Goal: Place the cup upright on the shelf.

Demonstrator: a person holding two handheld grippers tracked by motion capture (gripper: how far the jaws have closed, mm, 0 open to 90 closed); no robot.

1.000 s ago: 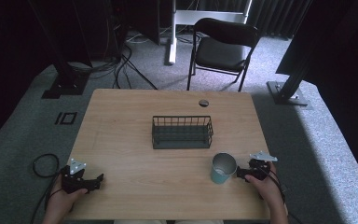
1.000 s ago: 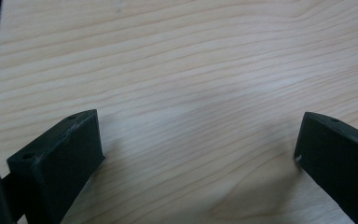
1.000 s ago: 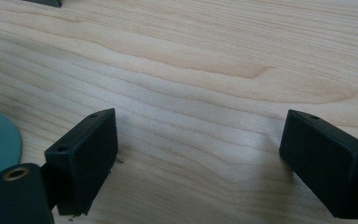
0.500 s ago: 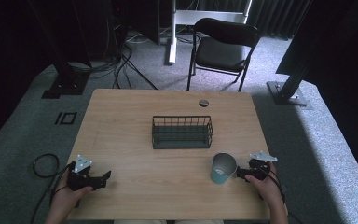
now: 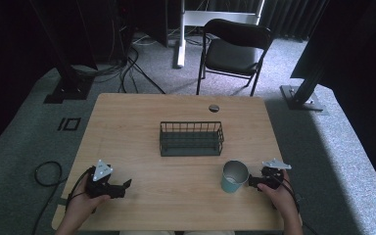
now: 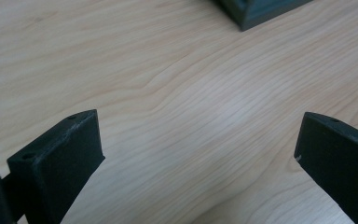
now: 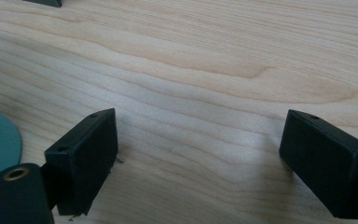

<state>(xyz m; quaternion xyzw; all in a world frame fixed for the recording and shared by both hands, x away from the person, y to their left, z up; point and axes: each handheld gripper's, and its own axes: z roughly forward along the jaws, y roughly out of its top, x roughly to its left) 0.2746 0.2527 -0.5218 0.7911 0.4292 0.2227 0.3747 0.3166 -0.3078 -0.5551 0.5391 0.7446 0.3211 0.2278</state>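
resting beside the cup, right gripper, fingers wide, like the left gripper

Your teal cup stands upright and empty, near the dark wire basket sitting mid-counter.

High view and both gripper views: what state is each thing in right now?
Left tongs: open, nothing between the jaws.
Right tongs: open, beside the cup, not gripping it.
Cup: upright on the table, looks empty.
Wire basket: upright, empty.
Folding chair: unfolded, unoccupied.
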